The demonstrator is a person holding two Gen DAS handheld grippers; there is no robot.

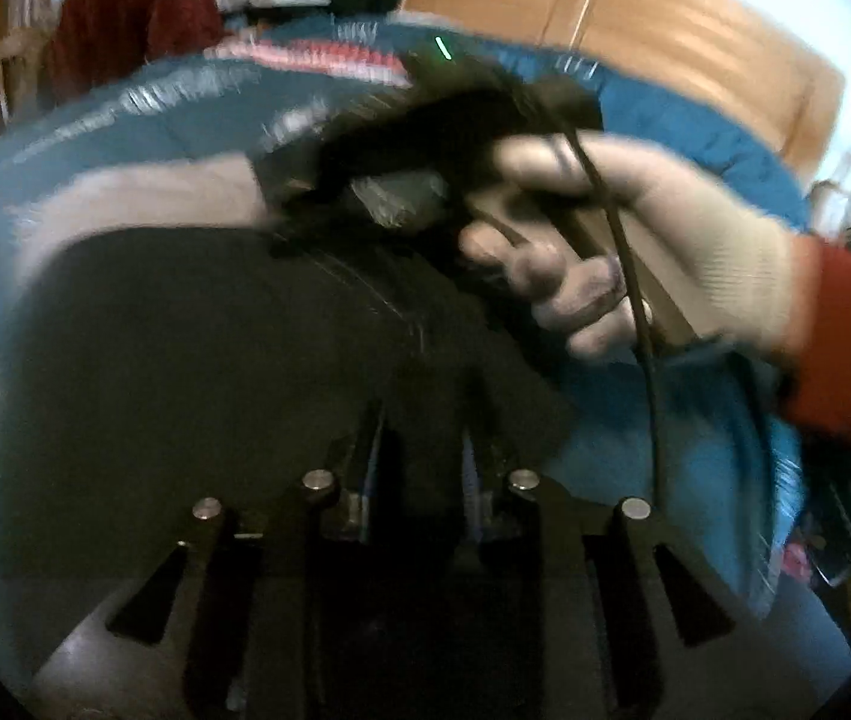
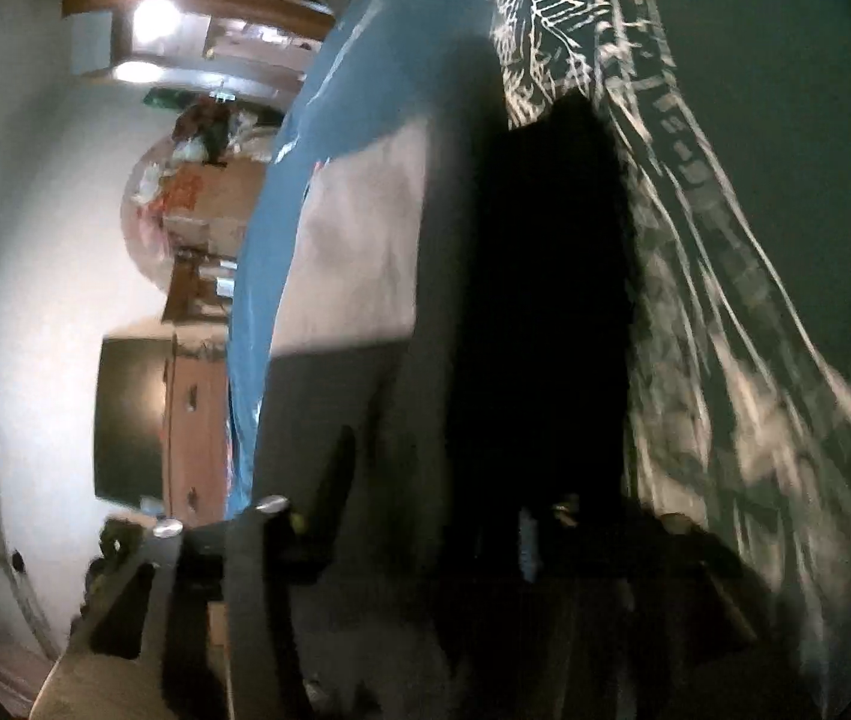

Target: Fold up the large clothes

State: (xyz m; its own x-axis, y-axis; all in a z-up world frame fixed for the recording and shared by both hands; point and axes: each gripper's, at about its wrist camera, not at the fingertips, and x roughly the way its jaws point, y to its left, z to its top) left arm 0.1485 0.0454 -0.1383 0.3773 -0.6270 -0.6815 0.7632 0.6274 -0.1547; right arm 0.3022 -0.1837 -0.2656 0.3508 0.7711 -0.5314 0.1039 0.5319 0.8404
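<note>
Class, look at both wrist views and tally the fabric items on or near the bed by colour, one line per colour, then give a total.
Dark grey printed garment: 1
Blue bedspread: 1
Beige cloth: 1
Red garment on chair: 1
Total: 4

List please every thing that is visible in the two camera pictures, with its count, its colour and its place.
dark garment: one, dark grey with a pale printed pattern seen in the right wrist view, spread on the blue cover, filling the near part of both views
blue cover: one, blue, under the garments
light garment: one, beige, on the blue cover beyond the dark garment
red cloth: one, dark red, at the back left, over something that looks like a chair
wooden cabinet: one, brown, at the back right
left gripper: one, black, low in its own view, fingers on the dark garment
right gripper: one, black, held by the gloved hand
gloved hand: one, off-white glove, red sleeve
</note>
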